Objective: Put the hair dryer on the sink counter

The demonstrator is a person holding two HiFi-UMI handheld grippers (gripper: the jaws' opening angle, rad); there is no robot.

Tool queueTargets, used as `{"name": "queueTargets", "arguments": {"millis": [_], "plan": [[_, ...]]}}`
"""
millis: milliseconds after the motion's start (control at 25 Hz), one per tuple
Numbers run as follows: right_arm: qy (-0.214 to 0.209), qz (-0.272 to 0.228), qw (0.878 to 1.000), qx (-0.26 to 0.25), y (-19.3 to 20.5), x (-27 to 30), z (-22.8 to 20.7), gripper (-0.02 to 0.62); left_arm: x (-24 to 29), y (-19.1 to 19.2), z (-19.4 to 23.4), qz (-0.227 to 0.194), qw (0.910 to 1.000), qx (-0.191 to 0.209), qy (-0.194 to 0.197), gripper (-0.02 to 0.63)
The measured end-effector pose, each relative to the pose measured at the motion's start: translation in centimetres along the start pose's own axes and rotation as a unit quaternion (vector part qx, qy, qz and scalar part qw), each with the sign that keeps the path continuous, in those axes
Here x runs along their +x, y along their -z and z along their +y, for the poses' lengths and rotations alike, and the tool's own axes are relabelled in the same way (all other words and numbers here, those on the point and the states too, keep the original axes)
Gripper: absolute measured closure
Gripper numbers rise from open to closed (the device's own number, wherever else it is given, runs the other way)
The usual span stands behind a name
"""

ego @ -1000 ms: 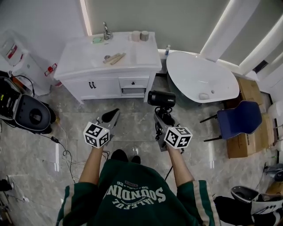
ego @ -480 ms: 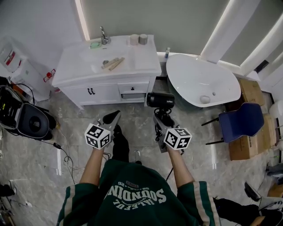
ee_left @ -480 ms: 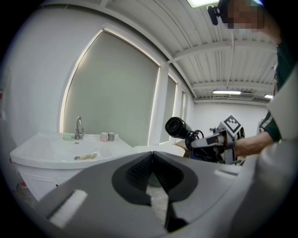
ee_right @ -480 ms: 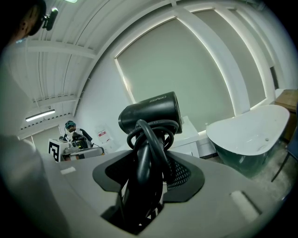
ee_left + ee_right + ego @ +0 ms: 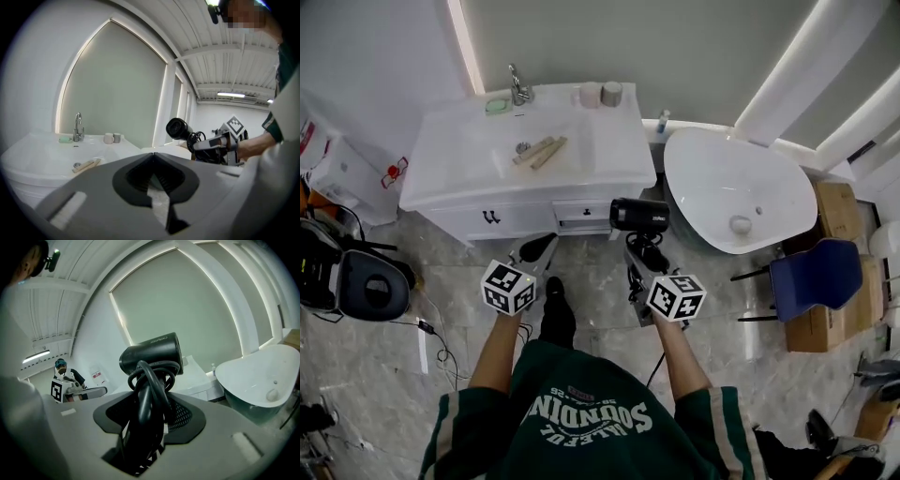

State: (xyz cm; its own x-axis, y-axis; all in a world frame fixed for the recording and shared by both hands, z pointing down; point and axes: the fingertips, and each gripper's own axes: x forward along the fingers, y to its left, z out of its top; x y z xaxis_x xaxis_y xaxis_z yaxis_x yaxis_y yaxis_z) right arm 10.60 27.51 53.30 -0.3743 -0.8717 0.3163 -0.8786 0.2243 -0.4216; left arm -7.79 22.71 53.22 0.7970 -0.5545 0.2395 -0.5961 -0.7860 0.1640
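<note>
right gripper (image 5: 146,427): jaws clenched on the handle of the hair dryer (image 5: 151,354), with the black cord looped round that handle and caught in the same grip. the handle runs out along the jaws. the barrel sits across their far end, its long axis crosswise to the line of reach, as the head view also shows for the hair dryer (image 5: 639,214) ahead of the right gripper (image 5: 637,272).

left gripper (image 5: 152,157): jaws closed on each other, nothing between them. in the head view the left gripper (image 5: 536,249) is carried beside the right one, apart from the dryer.

the dryer is held in the air over the floor, just short of the cabinet drawer (image 5: 581,214) and not yet over the sink counter (image 5: 605,141).

judged relation: the bare right end of the counter lies straight ahead of the right-hand jaws, so the right hand is the nearer. the basin (image 5: 502,141) and the wooden pieces (image 5: 539,150) lie off to the left.
</note>
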Motion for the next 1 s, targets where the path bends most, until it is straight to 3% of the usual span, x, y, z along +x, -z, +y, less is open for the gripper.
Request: {"name": "queueTargets", "arguments": {"millis": [560, 800, 1000], "plan": [[0.012, 0.008, 1.000, 0.015, -8.3, 19.2, -0.3, 0.402, 8.2, -6.1, 18.2, 0.004, 0.9999, 0.003, 0.013, 0.554], [0.022, 0.004, 0.999, 0.023, -10.9, 24.4, -0.6, 0.402, 11.0, -8.1, 23.6, 0.008, 0.9997, 0.006, 0.023, 0.554], [0.032, 0.009, 0.999, 0.027, -12.0, 26.8, -2.2, 0.402, 14.0, -8.7, 25.5, 0.012, 0.9993, 0.003, 0.035, 0.554]]}}
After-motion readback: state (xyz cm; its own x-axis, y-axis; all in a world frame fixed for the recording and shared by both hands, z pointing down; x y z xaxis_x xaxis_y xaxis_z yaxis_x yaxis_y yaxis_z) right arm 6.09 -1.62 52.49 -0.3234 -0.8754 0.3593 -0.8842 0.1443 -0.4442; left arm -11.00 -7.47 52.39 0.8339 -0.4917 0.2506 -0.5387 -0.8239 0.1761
